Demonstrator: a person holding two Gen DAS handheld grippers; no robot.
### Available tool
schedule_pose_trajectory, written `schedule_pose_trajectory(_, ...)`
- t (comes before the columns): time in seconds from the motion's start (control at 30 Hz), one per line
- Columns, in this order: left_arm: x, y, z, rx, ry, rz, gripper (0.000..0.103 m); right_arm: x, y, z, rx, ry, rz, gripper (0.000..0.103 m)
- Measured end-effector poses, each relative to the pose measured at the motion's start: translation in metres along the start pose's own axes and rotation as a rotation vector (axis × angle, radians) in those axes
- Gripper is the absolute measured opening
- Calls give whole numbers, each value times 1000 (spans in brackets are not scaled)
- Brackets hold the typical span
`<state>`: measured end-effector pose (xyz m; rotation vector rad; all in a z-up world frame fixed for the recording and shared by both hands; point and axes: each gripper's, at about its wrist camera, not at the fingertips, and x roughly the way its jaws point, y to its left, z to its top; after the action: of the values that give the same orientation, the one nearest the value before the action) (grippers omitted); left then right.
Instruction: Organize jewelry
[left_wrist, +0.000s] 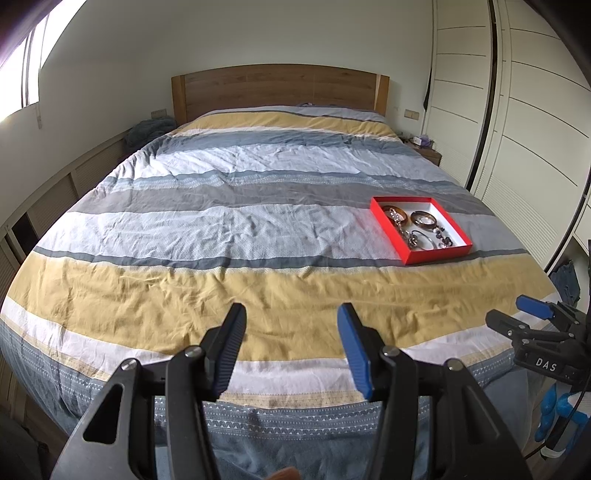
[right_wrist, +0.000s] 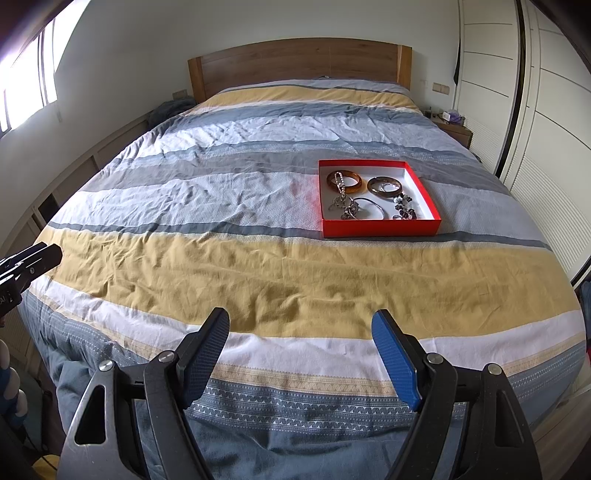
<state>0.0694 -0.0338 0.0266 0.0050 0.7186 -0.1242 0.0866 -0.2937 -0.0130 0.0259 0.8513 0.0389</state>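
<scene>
Lettering is scarce: white capitals "DAS" stand on the black body of the right gripper (left_wrist: 517, 314) where it enters the lower right of the left wrist view, and a fragment reading "AI" shows on the left gripper (right_wrist: 33, 258) at the left edge of the right wrist view.

Both tools hang over the foot of a bed with a striped quilt of yellow, white, grey and blue bands (right_wrist: 258, 266), angled downward toward it. Each black claw with blue ribbed pads fills the bottom of its own view, its jaws standing apart with only bedding between them; the right one gapes wider. A blue-gloved hand (left_wrist: 554, 417) shows in the lower right corner of the left wrist view.

A shallow red cardboard box with a white inside (right_wrist: 380, 225) lies flat on the quilt in the upper right of the right wrist view, well apart from both claws. Inside it, two brown bangles (right_wrist: 344, 181) sit at the far end, a pearl strand across one; thin silver bracelets (right_wrist: 365, 206) and a dark beaded piece (right_wrist: 404, 208) lie tangled nearer. A wooden headboard (right_wrist: 299, 62) closes the top of the frame.
</scene>
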Motion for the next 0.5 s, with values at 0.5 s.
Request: schedule_pose_trajectory(0.5, 2, -2, -4, 6, 8, -7, 49, 5, -2, -4, -5, 10, -15, 79)
